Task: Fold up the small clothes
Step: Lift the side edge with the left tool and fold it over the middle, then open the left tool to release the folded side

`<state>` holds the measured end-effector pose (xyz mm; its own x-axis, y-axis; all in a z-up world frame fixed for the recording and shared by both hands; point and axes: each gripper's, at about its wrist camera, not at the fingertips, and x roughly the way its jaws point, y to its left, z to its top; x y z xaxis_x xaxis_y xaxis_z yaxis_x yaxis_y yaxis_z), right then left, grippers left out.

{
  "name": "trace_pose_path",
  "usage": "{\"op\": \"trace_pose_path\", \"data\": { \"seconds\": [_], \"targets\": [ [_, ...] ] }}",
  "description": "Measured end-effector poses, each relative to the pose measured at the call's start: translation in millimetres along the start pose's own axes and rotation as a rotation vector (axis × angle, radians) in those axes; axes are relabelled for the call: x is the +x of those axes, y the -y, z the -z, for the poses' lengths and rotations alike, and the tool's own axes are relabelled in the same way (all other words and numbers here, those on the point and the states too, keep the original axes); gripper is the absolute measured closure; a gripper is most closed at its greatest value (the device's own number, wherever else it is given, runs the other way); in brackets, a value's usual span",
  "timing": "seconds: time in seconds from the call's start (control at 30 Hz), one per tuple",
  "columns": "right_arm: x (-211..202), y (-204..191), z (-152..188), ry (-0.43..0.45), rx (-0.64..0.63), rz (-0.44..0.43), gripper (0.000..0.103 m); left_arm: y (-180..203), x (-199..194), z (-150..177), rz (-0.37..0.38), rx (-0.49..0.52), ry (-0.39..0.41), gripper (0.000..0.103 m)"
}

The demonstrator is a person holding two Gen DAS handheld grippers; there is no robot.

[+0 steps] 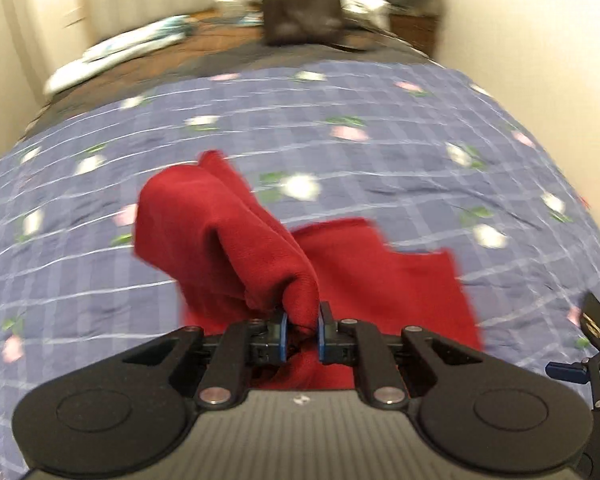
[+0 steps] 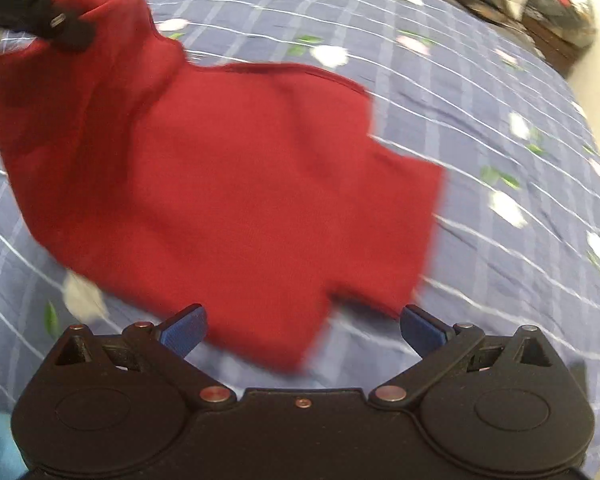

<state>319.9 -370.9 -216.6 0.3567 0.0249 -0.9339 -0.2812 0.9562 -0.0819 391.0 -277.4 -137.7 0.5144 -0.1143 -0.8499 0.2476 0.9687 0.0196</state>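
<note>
A: One garment only, and it takes up most of the view; under it the bed [image 2: 480, 92], spread with a blue checked cover with flowers, carries everything; the red garment [image 2: 228, 176] lies mostly flat on that cover, with one end gathered and lifted clear.

B: Who has the lifted end?

A: The left gripper [image 1: 302, 330]; its jaws are pressed together on a bunched fold of the red cloth, which hangs from them in soft drapes; the right gripper [image 2: 303, 334] has its jaws spread wide, empty, just over the near edge of the cloth.

B: How will it handle, do you think?

A: Light and limp, I'd judge; a fleecy knit that sags wherever it isn't held, not slippery, nothing to break; it will crumple rather than hold a crease.

B: So where to take hold?

A: At an edge or corner, thin enough to pinch; the near hem below the right jaws looks the likeliest; the picture is blurred, so finer detail I cannot tell.
</note>
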Motion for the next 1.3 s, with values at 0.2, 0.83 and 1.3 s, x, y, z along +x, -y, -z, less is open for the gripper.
{"op": "trace_pose_path", "data": {
  "seconds": [0.2,0.83,1.3],
  "targets": [
    [-10.2,69.7,56.0,-0.06,0.071,0.055,0.0,85.8,47.0,10.0,0.026,0.107,-0.096,0.09],
    [10.0,139.9,66.3,-0.107,0.176,0.011,0.001,76.7,31.4,27.2,0.109,-0.027,-0.144,0.039],
    [24.7,143.5,-39.2,0.086,0.476,-0.419,0.001,-39.7,8.9,64.7,-0.156,-0.396,-0.156,0.005]
  ]
}}
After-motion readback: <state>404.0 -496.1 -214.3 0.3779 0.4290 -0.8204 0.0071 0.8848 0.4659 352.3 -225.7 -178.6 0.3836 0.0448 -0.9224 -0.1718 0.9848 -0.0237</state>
